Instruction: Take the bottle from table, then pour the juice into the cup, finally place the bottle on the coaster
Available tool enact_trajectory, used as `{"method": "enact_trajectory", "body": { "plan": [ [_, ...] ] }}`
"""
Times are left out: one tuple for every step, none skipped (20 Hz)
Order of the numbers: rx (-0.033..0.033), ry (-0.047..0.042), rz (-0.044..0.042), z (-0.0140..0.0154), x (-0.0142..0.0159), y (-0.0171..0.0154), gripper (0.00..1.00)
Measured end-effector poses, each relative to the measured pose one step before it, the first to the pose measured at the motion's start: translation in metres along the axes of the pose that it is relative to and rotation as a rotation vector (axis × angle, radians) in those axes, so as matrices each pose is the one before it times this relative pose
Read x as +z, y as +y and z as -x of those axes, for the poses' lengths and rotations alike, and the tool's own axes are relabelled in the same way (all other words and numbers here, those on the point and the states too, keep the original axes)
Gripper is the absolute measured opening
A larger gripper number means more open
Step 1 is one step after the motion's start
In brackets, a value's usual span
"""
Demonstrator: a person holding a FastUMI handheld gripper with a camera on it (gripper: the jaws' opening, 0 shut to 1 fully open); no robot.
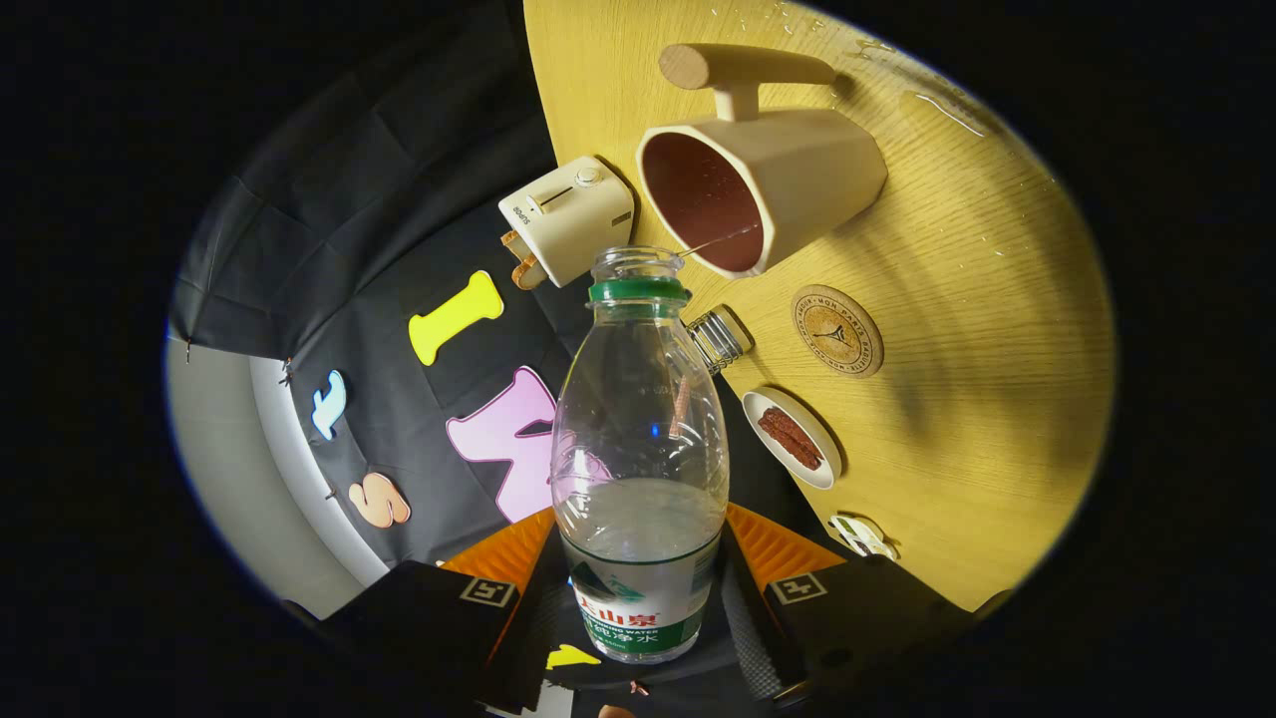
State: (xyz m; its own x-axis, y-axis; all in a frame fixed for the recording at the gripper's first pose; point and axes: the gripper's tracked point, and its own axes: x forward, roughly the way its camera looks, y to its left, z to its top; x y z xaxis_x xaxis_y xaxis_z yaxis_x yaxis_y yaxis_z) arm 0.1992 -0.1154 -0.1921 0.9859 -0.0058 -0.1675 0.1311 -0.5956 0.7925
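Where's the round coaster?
In the gripper view, the coaster lies on the table just past the cup, right of the held bottle.

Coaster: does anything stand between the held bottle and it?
Nothing visible does. The gripper is shut on the bottle, tilted at the cup. The coaster lies bare beside the cup, with open table around it.

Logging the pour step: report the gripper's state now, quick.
Gripper: shut on the bottle, both fingers pressing its lower body, the uncapped mouth tipped toward the cup just beyond it.
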Motion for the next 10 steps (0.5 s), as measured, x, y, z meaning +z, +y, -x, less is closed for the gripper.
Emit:
{"method": "enact_trajectory", "body": {
  "plan": [
    [0.00267, -0.00178, 0.00014, -0.00042, 0.00013, 0.00009, 0.77],
    [0.00176, -0.00133, 0.00036, 0.00043, 0.00065, 0.00051, 0.77],
    [0.00193, -0.00174, 0.00049, 0.00011, 0.00015, 0.00016, 0.77],
    [0.00100, -0.00233, 0.00237, -0.00061, 0.00036, -0.00007, 0.77],
    [0.00102, -0.00270, 0.00261, 0.00005, 0.00116, -0.00033, 0.77],
    [0.00133, -0.00262, 0.00152, -0.00009, 0.00077, 0.00049, 0.77],
    [0.00009, -0.00247, 0.00223, 0.00038, 0.00066, -0.00026, 0.77],
    [-0.00061, -0.00301, 0.00357, -0.00017, 0.00008, 0.00013, 0.77],
    [0.00046, -0.00348, 0.00533, 0.00039, 0.00086, -0.00109, 0.77],
    [-0.00108, -0.00465, 0.00956, -0.00161, -0.00052, -0.00109, 0.77]
  ]
}}
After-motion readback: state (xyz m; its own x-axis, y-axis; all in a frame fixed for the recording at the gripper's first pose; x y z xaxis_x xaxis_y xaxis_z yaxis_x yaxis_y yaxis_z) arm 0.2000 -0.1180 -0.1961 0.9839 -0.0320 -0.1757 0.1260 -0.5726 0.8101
